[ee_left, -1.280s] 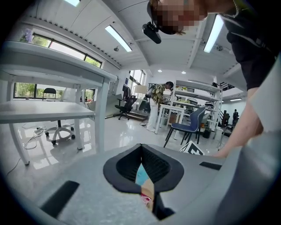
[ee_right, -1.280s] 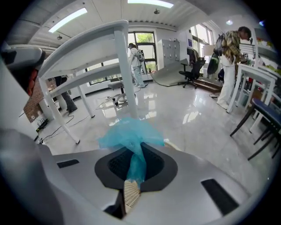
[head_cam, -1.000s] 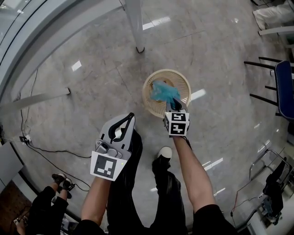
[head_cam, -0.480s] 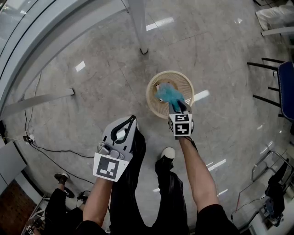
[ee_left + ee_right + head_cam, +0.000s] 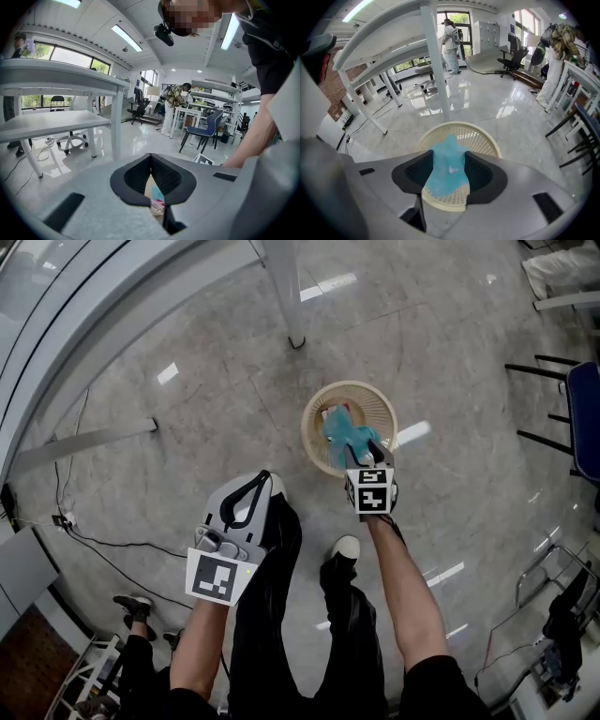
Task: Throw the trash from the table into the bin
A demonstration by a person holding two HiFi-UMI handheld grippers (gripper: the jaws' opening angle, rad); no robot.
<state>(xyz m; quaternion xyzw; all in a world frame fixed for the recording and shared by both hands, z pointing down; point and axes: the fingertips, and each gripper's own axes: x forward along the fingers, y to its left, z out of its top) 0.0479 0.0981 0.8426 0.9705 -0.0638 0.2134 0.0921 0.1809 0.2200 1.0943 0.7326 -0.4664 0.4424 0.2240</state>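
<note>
While standing over the bin point(image 5: 311, 423) on the floor, holds the right gripper point(image 5: 359, 456) above its near rim, with jaws just now parting to let the blue trash point(image 5: 345, 432) between them drop inside. Keeps the left gripper point(image 5: 267, 477), closed on nothing, off to the left, clear of the drop.

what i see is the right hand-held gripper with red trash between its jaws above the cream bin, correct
Not red: the trash is blue, as the right gripper view shows. It sits between the jaws of the right hand-held gripper, which have just been opening, above the cream bin.
</note>
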